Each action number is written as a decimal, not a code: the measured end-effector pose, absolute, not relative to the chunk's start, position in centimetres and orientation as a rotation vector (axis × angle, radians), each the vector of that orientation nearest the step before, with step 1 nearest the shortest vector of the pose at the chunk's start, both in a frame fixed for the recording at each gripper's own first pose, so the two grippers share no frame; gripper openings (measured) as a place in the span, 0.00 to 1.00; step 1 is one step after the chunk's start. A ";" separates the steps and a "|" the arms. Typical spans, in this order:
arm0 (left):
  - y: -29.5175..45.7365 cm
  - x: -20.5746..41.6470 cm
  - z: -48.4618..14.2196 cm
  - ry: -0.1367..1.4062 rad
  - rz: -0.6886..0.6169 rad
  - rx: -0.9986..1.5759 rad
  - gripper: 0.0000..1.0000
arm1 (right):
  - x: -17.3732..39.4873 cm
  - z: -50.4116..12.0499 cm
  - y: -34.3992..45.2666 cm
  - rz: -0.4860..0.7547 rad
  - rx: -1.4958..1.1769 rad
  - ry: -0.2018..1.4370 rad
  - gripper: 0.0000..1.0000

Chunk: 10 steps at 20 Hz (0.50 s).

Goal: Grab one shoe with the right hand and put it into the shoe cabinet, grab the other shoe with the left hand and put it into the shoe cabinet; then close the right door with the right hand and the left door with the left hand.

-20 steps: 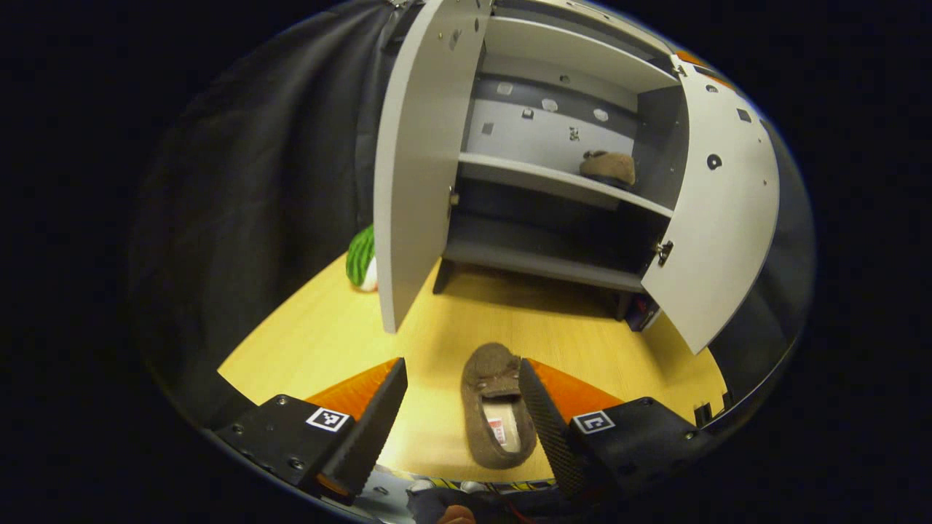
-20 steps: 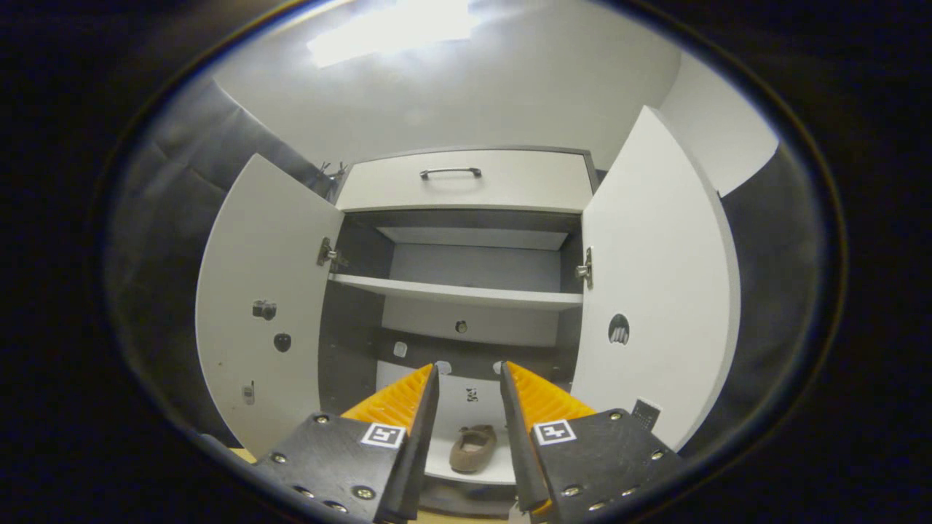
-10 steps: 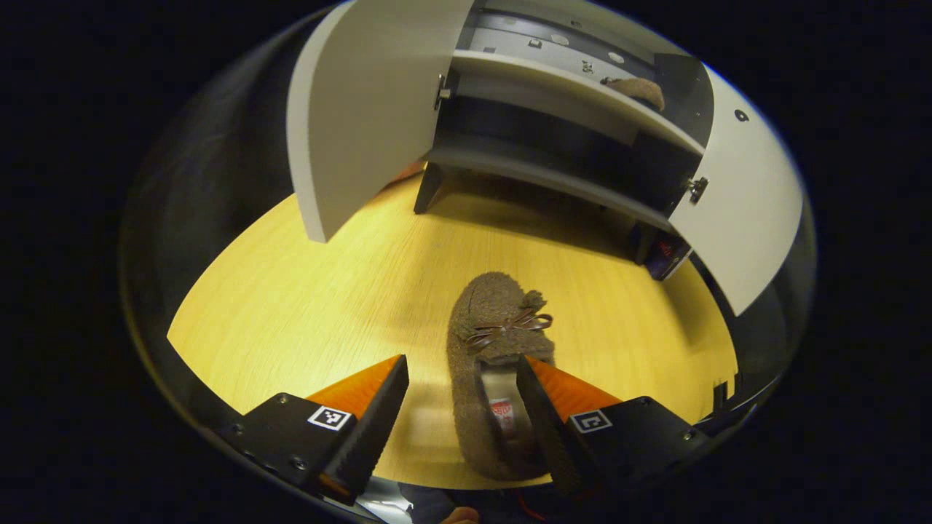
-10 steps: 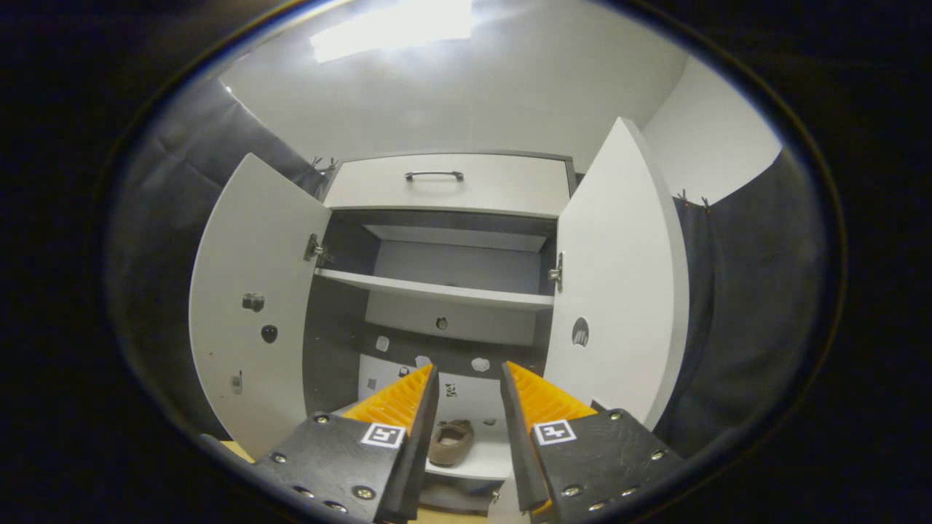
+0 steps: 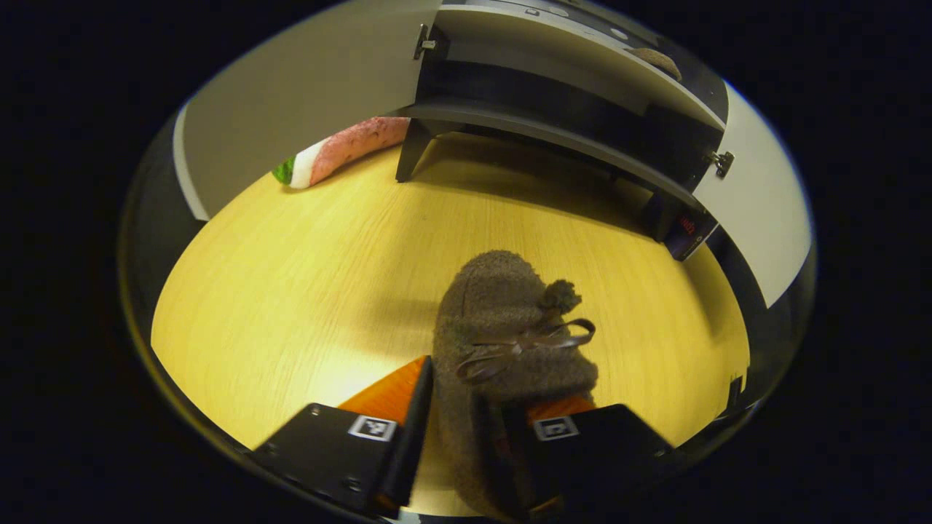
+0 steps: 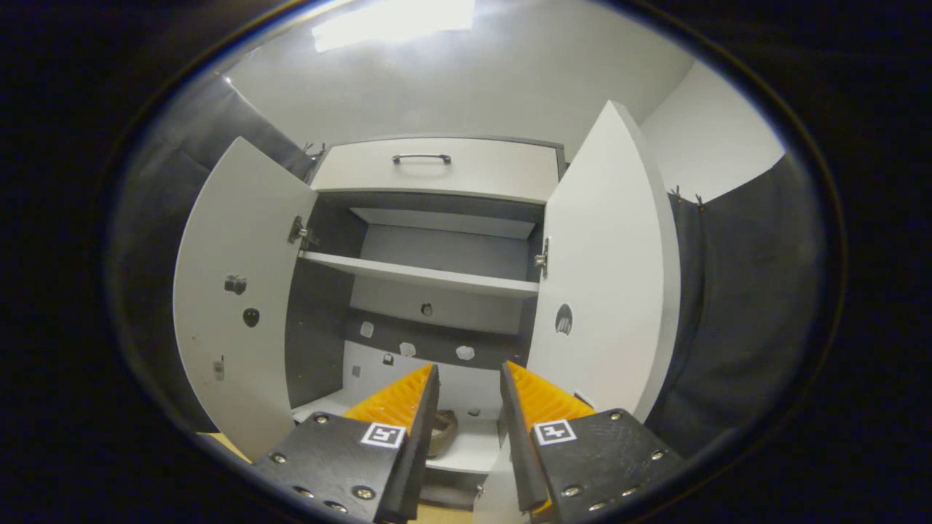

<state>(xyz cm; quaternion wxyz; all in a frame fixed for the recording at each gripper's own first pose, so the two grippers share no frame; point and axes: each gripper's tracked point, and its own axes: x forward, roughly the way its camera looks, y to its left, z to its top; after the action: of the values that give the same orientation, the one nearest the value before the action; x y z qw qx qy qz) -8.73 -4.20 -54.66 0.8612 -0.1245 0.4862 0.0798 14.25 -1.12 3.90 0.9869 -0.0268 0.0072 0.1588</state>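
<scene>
In the left gripper view, the left gripper [image 5: 466,429] is low over a yellow wooden table [image 5: 306,291]. Its jaws straddle the heel end of a fuzzy brown shoe [image 5: 502,327] with a small bow, one finger beside the shoe's outer side and the other down in its opening; whether both press on it I cannot tell. Beyond it the shoe cabinet [image 5: 553,94] stands open, with the second shoe [image 5: 659,62] on its shelf. A watermelon-slice toy [image 5: 338,149] lies by the left door [image 5: 306,109].

In the right gripper view, the right gripper [image 6: 467,407] faces the open cabinet, jaws spread and holding nothing. A brown shoe [image 6: 442,429] lies on a lower shelf [image 6: 466,447] between the doors, below a drawer handle [image 6: 421,157].
</scene>
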 end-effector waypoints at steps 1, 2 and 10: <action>-3.7 -8.4 -54.5 1.015 0.183 -0.265 0.47 | 14.3 3.7 -1.1 0.321 -0.059 0.019 0.50; -3.1 -8.1 -54.7 1.020 0.205 -0.270 0.40 | 14.4 3.6 -1.1 0.320 -0.063 0.019 0.47; -2.6 -6.6 -52.4 1.026 0.259 -0.164 0.01 | 14.4 3.2 -1.1 0.327 -0.055 0.027 0.50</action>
<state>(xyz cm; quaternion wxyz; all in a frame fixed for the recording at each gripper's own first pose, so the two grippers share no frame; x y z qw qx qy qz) -6.57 -2.55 -52.40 0.8601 -0.0780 0.4888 0.1233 14.43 -1.05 3.16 0.9862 -0.0273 0.0134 0.1626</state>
